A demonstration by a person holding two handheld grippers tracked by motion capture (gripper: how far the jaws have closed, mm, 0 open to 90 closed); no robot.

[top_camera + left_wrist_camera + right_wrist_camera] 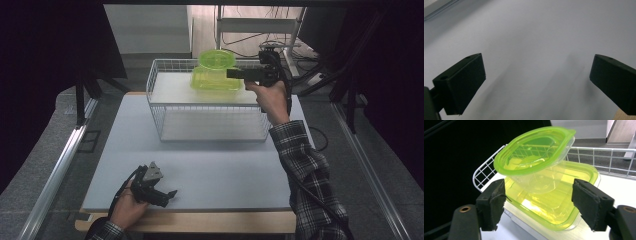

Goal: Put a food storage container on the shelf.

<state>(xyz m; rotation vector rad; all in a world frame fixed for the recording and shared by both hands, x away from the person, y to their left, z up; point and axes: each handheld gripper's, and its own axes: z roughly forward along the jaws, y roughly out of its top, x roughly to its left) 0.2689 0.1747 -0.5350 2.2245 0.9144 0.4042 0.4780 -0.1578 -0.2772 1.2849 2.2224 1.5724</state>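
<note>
Your left tongs [168, 195] rest low on the near edge of the table [210, 175], jaws spread wide with nothing but bare grey surface between them in the left gripper view, well apart from the work. Farther off, your right tongs [231, 73] are held level over the wire basket [165, 107], pointing toward your left, and their jaws stand apart with no pad pressing on anything. Ahead of them, seen from the right gripper view, the round green-lidded container [534, 151] sits tilted on top of the flat rectangular yellow-green container [554, 202], which lies on the white board laid across the basket. The rectangular container sits partly between the spread jaws; whether either pad [495, 202] brushes it I cannot tell. What the coming move turns on, I judge, is this: the stack lies straight out from your right tongs, its long side running across the gap, and the round container leans away toward the basket's far corner, higher than the jaws. Your right hand [272, 97] is by far the nearer, so any regrasp or nudge falls to it.
</note>
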